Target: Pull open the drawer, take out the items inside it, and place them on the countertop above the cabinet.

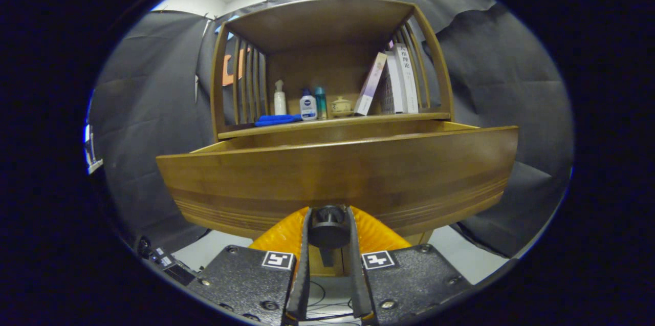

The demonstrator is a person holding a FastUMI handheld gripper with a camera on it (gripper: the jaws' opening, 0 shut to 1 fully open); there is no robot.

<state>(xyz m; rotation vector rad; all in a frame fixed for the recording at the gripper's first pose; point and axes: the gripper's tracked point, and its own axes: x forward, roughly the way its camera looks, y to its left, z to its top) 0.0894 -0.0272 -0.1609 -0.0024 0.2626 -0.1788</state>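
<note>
From the gripper view, the tongs (329,234) are nearly closed, both fingers (305,254) pressed against the sides of the dark round knob (329,227) on the drawer (337,175) front, so they're clamped right on it. The drawer sits pulled out from under the cabinet's surface (332,122), its long front running side to side just beyond the fingers, but that front panel blocks the inside, so I can't tell what's in there. Up on the surface there's a blue cloth (276,120), a few bottles (308,106), a little lidded jar (341,106) and some leaning books (394,83), all too small to make out much.
</note>
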